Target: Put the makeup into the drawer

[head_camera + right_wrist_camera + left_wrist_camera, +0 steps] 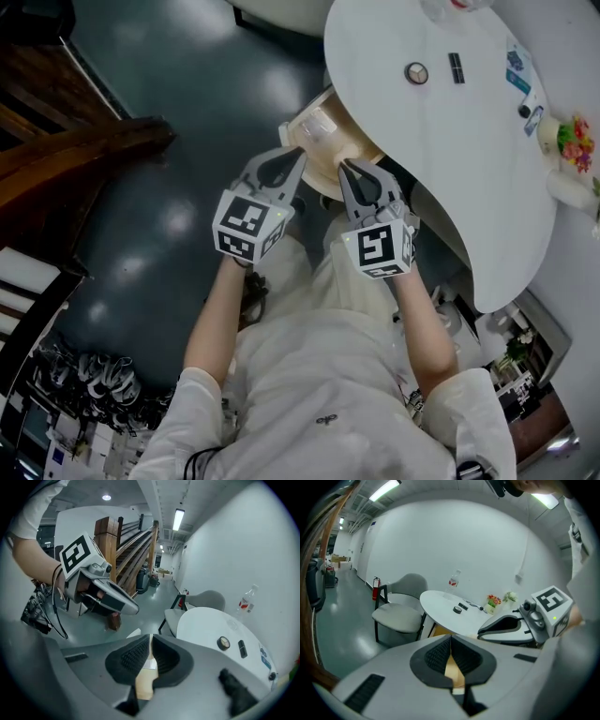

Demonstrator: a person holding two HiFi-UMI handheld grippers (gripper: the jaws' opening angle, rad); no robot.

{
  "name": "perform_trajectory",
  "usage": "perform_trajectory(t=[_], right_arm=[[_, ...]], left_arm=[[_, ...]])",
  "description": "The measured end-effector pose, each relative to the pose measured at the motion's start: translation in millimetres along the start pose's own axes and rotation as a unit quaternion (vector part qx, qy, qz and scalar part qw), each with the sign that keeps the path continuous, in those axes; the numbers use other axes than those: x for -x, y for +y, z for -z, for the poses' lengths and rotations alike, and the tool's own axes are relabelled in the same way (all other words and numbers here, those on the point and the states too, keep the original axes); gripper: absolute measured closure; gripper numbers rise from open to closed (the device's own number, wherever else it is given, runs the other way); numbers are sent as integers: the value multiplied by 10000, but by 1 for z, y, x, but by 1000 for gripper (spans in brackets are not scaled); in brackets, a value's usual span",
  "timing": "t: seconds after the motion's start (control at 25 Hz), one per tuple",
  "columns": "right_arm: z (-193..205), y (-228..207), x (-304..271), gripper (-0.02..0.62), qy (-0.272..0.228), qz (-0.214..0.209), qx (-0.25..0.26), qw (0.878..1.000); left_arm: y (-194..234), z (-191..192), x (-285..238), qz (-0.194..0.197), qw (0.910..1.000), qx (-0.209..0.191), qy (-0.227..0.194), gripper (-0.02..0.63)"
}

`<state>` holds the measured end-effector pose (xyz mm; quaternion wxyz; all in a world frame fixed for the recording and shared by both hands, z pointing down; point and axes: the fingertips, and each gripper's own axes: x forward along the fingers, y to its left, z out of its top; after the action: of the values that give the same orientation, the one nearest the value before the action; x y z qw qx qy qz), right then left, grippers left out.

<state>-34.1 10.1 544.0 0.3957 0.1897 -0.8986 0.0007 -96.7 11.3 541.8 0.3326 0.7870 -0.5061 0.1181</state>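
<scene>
On the white round table (422,141) lie a round compact (416,72) and a black lipstick (456,67); they also show in the left gripper view as the compact (457,610) and lipstick (463,605), and in the right gripper view as the compact (223,642) and lipstick (242,648). A tan drawer unit (323,127) stands under the table's near edge. My left gripper (298,157) and right gripper (347,169) hover side by side just before it, both shut and holding nothing. The tan front shows through each pair of closed jaws.
A grey chair (401,611) stands left of the table. A water bottle (453,579) and small flower pots (493,603) are on the table's far side. A wooden staircase (56,122) rises to the left over dark glossy floor.
</scene>
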Motion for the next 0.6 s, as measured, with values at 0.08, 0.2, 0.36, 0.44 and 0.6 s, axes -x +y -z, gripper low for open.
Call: perform_trajectory(t=[0.08,0.2,0.36,0.44,0.6], right_arm=[[9,6,-13,565,19,-96,42,9999],[22,10,-35,565,53,-246,132,9996],[37,10,-71,566,34,-410,215,9989],[43,13,-85,566,22,-484,230,9986],[58,14,-115,565,17,-611,281,9977]], left_arm=[[4,7,-3,-36,10000,17,37,594],[13,17,-11,-112,9999,34,76,594],[29,30,-26,-188,9997,99,108,594],[31,38,-28,-191,9996,154,127,594],[36,49,-35,-162,9998,44,111,594]])
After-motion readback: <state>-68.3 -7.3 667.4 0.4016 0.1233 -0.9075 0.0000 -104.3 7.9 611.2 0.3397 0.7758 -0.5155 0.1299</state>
